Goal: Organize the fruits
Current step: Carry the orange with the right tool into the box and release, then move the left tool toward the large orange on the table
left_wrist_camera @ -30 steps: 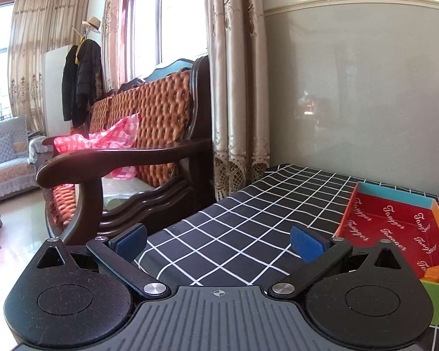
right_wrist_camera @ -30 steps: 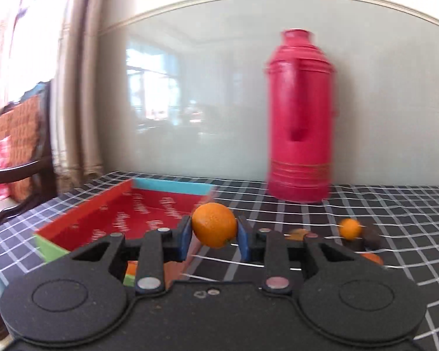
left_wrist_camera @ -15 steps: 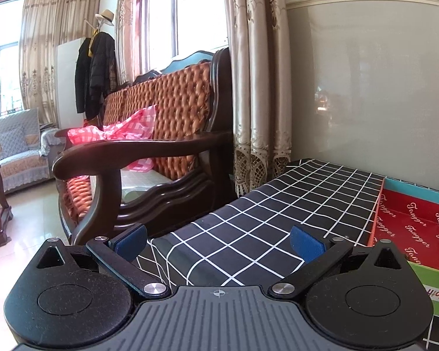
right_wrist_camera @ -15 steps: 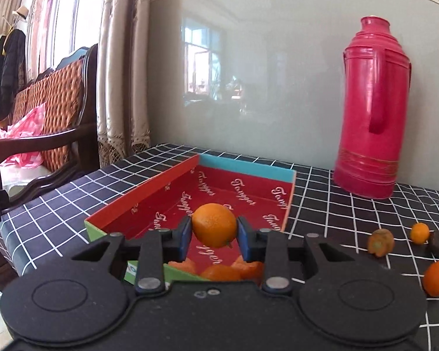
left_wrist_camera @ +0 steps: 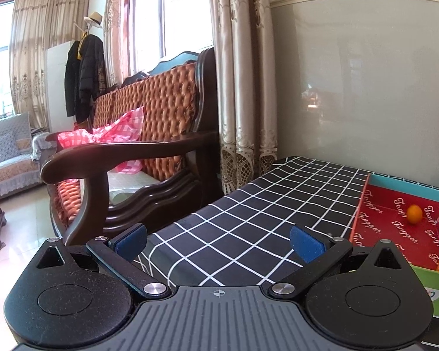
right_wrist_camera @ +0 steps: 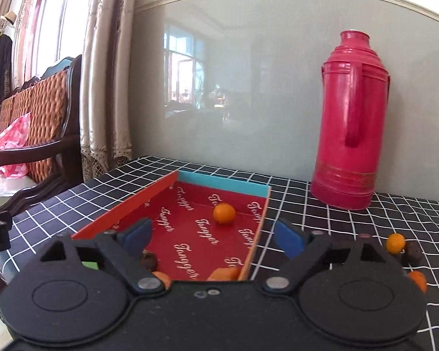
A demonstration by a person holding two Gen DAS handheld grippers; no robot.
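The checked tablecloth point(right_wrist_camera: 322, 204) carries a red thermos point(right_wrist_camera: 351, 122) and a red cardboard tray point(right_wrist_camera: 125, 213). The right gripper point(right_wrist_camera: 212, 238) has just been opening – jaws wide, nothing between them – over the tray, where an orange point(right_wrist_camera: 224, 213) sits near its far end. The left gripper point(left_wrist_camera: 219, 238) gapes empty above the cloth.

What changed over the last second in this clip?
The right claw has just opened and let go of the orange, which now lies in the red box toward its far end. The left claw stays open and empty; the flask is unmoved.
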